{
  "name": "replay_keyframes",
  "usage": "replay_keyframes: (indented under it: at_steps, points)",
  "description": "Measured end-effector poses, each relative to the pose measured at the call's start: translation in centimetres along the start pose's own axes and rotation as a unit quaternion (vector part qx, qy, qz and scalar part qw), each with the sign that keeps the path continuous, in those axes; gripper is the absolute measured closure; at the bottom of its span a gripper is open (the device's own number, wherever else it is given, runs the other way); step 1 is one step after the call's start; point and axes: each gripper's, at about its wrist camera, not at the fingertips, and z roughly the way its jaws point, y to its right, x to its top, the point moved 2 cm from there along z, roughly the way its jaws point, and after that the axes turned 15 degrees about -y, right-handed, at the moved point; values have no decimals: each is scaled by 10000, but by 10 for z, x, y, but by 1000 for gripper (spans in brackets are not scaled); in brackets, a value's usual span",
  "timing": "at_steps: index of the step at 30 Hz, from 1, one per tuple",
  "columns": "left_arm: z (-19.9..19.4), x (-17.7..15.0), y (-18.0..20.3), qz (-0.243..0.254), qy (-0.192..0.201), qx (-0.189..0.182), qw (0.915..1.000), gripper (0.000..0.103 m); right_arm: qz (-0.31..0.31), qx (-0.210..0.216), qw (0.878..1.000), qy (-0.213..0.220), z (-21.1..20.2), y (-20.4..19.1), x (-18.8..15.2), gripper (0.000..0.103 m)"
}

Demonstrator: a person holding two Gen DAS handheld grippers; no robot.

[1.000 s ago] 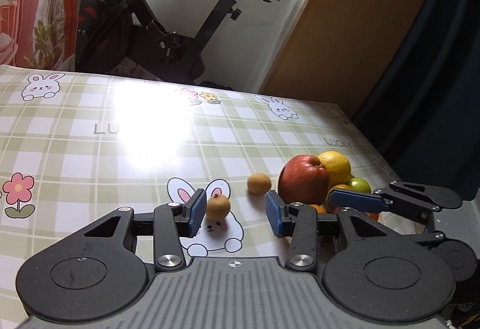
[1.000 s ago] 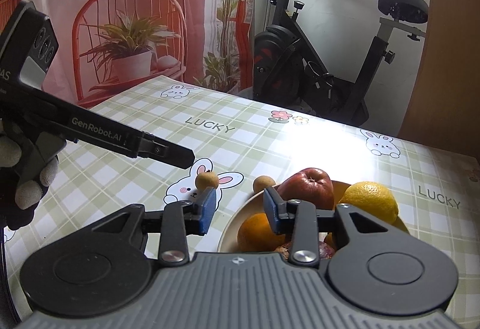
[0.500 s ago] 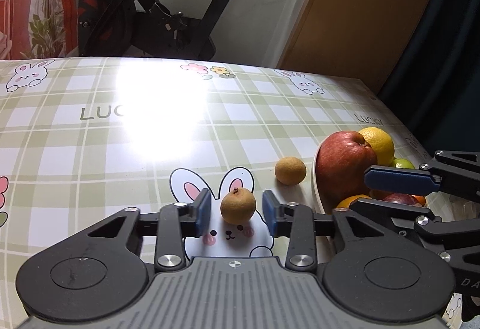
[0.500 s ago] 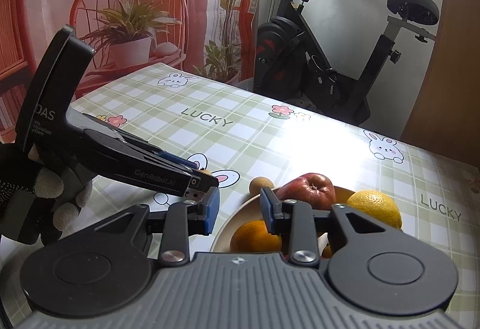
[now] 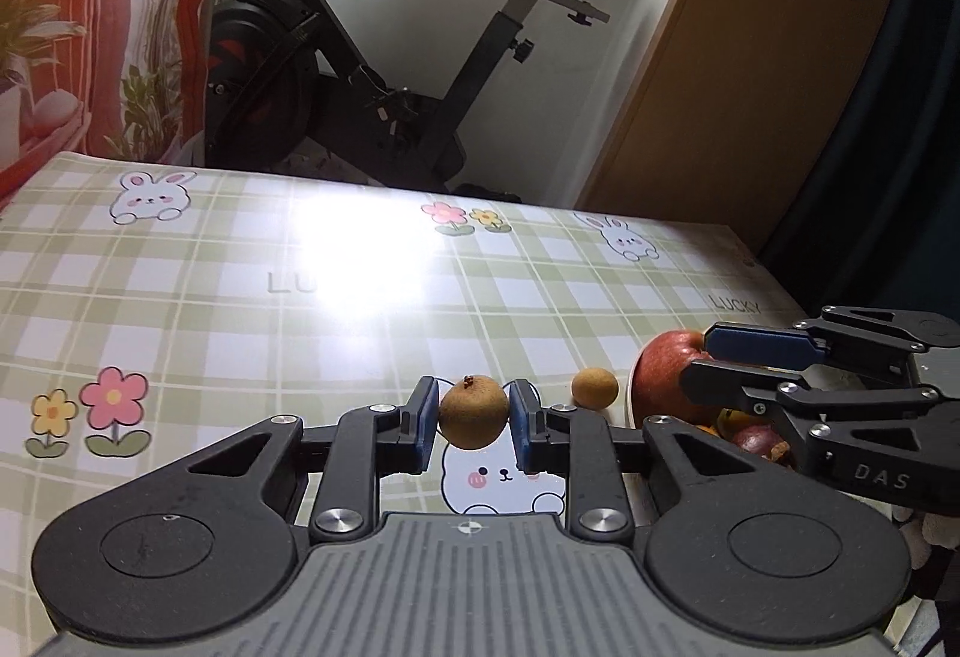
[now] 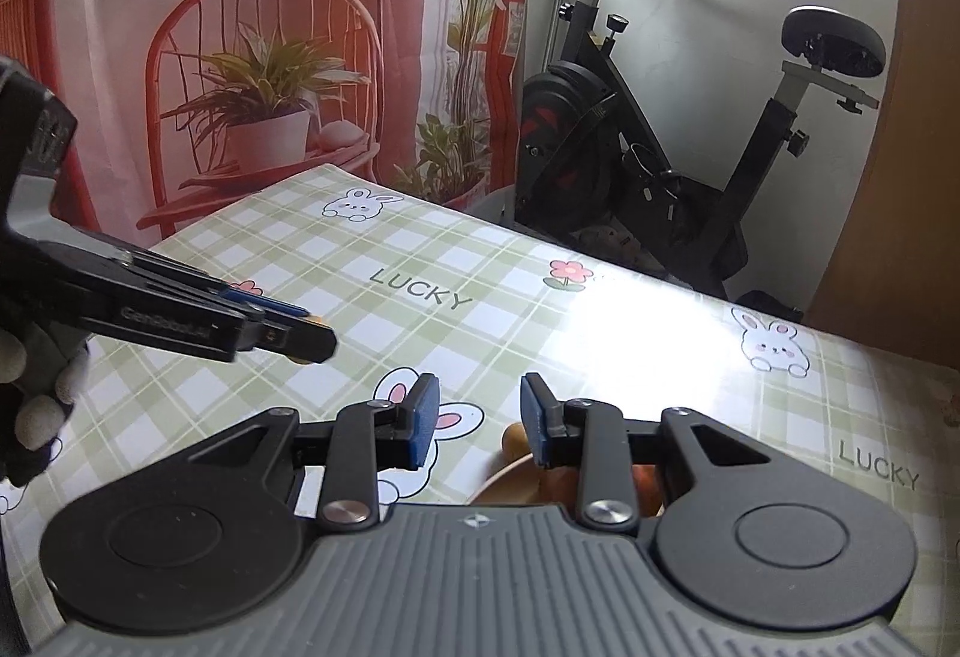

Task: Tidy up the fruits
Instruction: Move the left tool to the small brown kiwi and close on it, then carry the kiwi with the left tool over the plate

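Observation:
My left gripper (image 5: pixel 473 420) is shut on a small brown longan (image 5: pixel 474 405), held just above the checked tablecloth. A second longan (image 5: pixel 594 388) lies on the cloth beside the fruit bowl (image 5: pixel 631 399), which holds a red apple (image 5: pixel 660 375) and a dark red fruit (image 5: pixel 759 444). My right gripper (image 5: pixel 699 360) hovers over the bowl, and in its own view it (image 6: pixel 480 422) stands open with nothing between its blue pads. Below it show the loose longan (image 6: pixel 515 440) and the bowl's rim (image 6: pixel 510 477). The left gripper (image 6: pixel 312 342) reaches in from the left.
The table wears a green checked cloth (image 5: pixel 240 297) with rabbits and flowers. An exercise bike (image 5: pixel 372 75) stands behind the far table edge. A wooden panel (image 5: pixel 720 87) is at the back right. A gloved hand (image 6: pixel 36 393) holds the left gripper.
My left gripper closed on the longan and lifted it off the cloth. The right gripper rose and tilted up, so most of the bowl slid out of its view.

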Motion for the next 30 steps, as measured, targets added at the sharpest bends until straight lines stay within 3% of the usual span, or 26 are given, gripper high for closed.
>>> replay_keyframes:
  at_steps: [5, 10, 18, 23, 29, 30]
  points:
    - [-39, 12, -3, 12, 335, 258, 9991, 76, -436, -118, 9983, -379, 22, 14, 23, 70]
    - [-48, 20, -7, -175, 542, 263, 9980, 76, -471, 34, 9926, -1123, 56, 31, 41, 70]
    - [-22, 17, -12, -252, 320, 140, 9991, 76, -777, 259, 9775, -1946, 87, 28, 40, 70]
    - [-10, 16, -17, -279, 229, 88, 9993, 76, -1022, 182, 9664, -2349, 103, 20, 41, 70]
    - [2, 16, -24, -326, 97, 131, 9993, 76, -1125, -8, 9588, -2609, 118, 13, 41, 71]
    - [3, 15, -25, -331, 76, 136, 9993, 76, -1139, -17, 9588, -2602, 118, 11, 41, 75]
